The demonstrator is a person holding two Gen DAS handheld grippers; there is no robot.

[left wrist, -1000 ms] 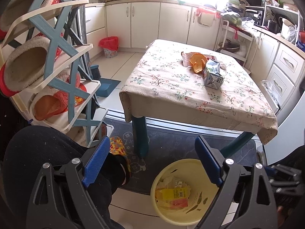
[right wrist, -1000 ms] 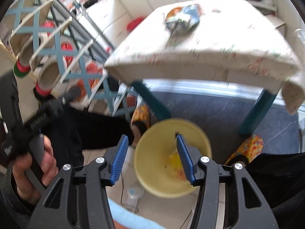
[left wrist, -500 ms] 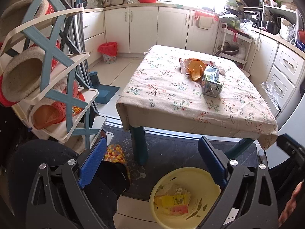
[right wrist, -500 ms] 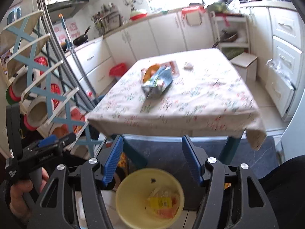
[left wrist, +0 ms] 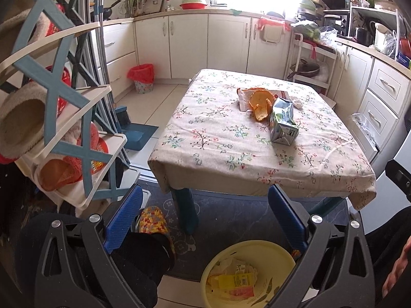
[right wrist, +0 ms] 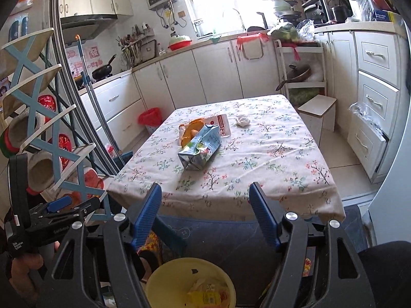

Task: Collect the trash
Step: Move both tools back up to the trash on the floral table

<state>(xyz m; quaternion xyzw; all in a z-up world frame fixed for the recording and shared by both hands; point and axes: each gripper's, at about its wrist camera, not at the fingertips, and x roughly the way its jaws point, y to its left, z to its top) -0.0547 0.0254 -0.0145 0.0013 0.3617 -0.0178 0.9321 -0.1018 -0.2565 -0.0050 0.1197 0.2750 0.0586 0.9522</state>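
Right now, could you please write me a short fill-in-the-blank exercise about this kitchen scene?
1. The crushed carton lies on the ____.
2. The yellow bin stands on the ____.
3. The orange peel lies beside the ____.
4. Between the pads of the right claw, whose jaws are opening, there is ____.

Missing words: table; floor; carton; nothing

1. The right gripper (right wrist: pixel 205 214) has tilted up: the yellow bin (right wrist: pixel 164 273), earlier between its blue fingers, now sits low beneath them, and the bench (right wrist: pixel 257 154) fills the view ahead.
2. Its jaws are opening, nothing between them.
3. The left gripper (left wrist: pixel 205 220) has spread wider and lifted slightly; the bin has slid lower under it.
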